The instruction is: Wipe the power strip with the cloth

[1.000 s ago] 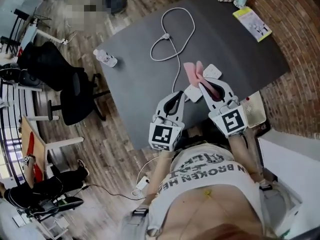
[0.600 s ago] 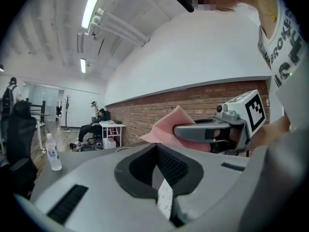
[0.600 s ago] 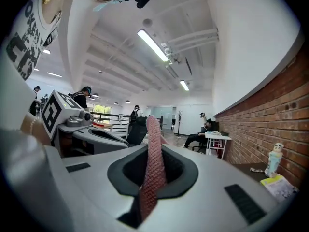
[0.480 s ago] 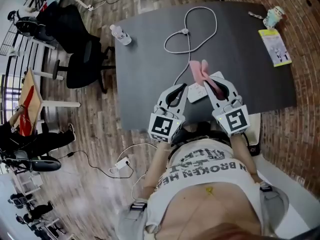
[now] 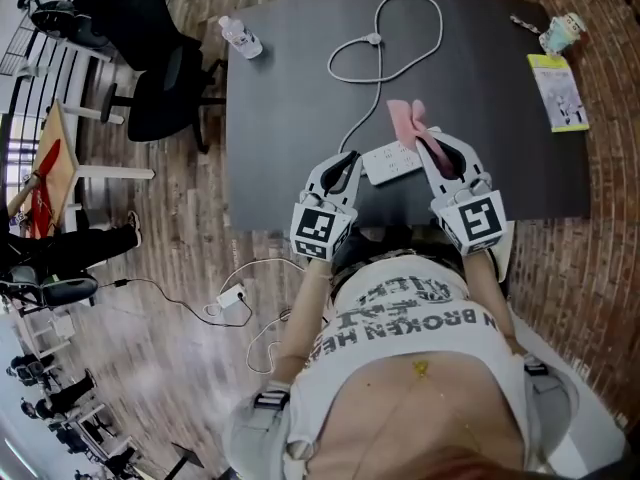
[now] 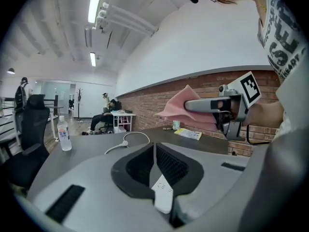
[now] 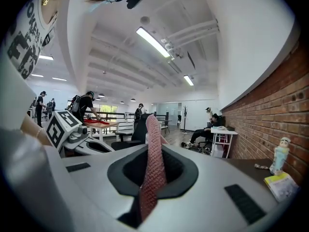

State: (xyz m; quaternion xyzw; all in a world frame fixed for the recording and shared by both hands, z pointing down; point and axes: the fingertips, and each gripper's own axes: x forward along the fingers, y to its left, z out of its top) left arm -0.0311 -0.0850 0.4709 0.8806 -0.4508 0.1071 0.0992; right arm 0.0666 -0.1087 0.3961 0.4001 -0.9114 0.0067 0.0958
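A white power strip (image 5: 390, 161) lies on the dark table (image 5: 300, 98), its white cord (image 5: 380, 38) looping toward the far edge. My left gripper (image 5: 348, 160) hovers just left of the strip with its jaws shut. In the left gripper view the strip (image 6: 162, 193) shows through the gap behind the closed tips of that gripper (image 6: 154, 151). My right gripper (image 5: 430, 143) is shut on a pink cloth (image 5: 407, 120), which sticks up past the strip's right end. In the right gripper view the cloth (image 7: 153, 129) stands pinched between the right gripper's (image 7: 154, 154) jaws.
A water bottle (image 5: 241, 38) stands at the table's far left corner. A yellow booklet (image 5: 560, 90) and a small cup figure (image 5: 562, 33) lie at the far right. A black office chair (image 5: 165, 78) stands left of the table, with a plug adapter (image 5: 232, 296) on the wooden floor.
The head view has swung, so the table now sits squarer in the picture. Both grippers stay on either side of the strip, and the right one still holds the cloth.
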